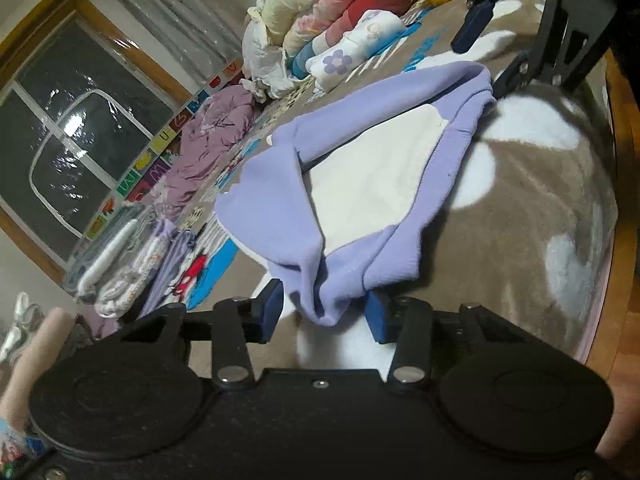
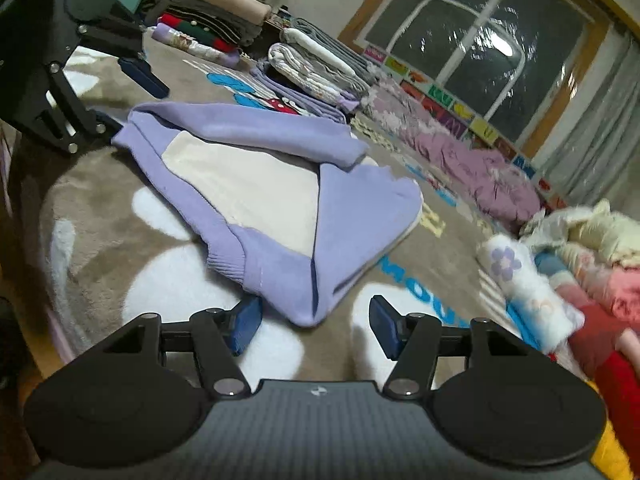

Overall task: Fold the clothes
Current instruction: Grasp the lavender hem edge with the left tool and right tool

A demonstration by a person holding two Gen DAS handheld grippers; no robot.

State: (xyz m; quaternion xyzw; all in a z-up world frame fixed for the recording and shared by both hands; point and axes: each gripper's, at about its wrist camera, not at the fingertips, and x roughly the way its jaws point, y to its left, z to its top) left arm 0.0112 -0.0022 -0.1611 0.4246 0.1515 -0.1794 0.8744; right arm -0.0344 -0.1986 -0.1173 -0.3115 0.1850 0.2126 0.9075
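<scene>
Lying half-folded on a brown blanket [image 1: 520,216], a purple sweater [image 1: 276,216] is flanked by the left hand-held gripper [image 1: 324,312] and right hand-held gripper [image 2: 316,326], both spread wide, nothing gripped.

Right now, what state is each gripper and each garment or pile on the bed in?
Left gripper: open, a sweater corner between its fingers.
Right gripper: open, sweater edge just ahead.
Purple and cream sweater: partly folded, sleeves turned in.
Folded stack: neatly folded.
Unfolded pile: heaped, not folded.
</scene>
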